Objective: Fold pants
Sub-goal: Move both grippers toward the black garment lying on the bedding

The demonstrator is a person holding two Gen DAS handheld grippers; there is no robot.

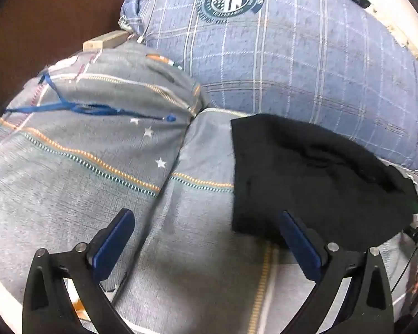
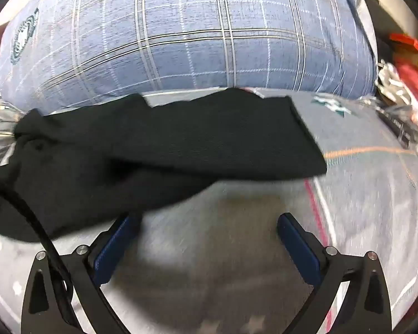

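Observation:
The black pants (image 1: 315,178) lie on a grey striped bedsheet (image 1: 197,250). In the left wrist view their near left corner sits just ahead of the right finger. My left gripper (image 1: 206,222) is open and empty over the sheet, beside the pants' left edge. In the right wrist view the pants (image 2: 164,150) stretch across the middle, one leg reaching right. My right gripper (image 2: 209,225) is open and empty, its left finger (image 2: 117,245) at the pants' near edge.
A large blue plaid pillow (image 1: 292,55) lies behind the pants, also in the right wrist view (image 2: 186,33). A grey striped pillow (image 1: 97,117) with a blue cord lies to the left. Red and mixed clutter (image 2: 409,69) sits at the right edge.

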